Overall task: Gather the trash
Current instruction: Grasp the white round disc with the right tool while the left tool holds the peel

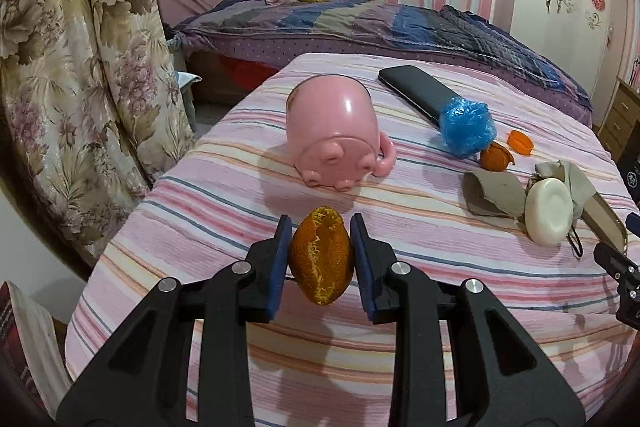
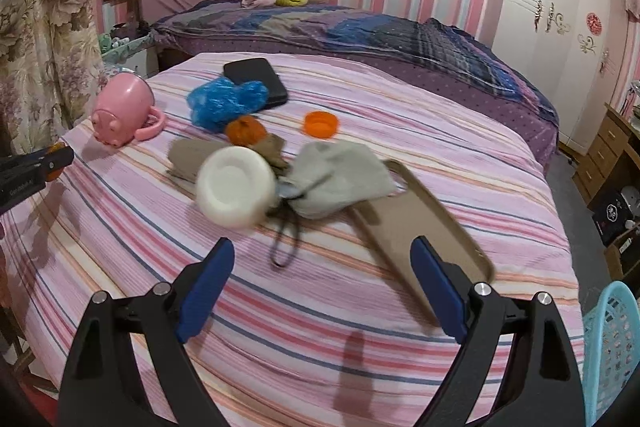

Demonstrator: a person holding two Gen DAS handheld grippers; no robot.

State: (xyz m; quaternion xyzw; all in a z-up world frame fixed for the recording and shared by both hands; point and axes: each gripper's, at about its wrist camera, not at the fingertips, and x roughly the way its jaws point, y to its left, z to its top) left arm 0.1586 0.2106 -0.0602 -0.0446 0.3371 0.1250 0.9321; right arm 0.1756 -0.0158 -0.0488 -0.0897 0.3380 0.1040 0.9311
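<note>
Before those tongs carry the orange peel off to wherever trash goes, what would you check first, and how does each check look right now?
1. Left tongs shut on the orange peel: ok.
2. Peel lifted off the striped cloth: cannot tell.
3. Right tongs open and holding nothing: ok.
4. Pink pig cup lying tipped ahead of the left tongs, apart from them: ok.
5. Trash container found: cannot tell; only a blue basket shows at the right edge.

no legible text, labels or numbers
</note>
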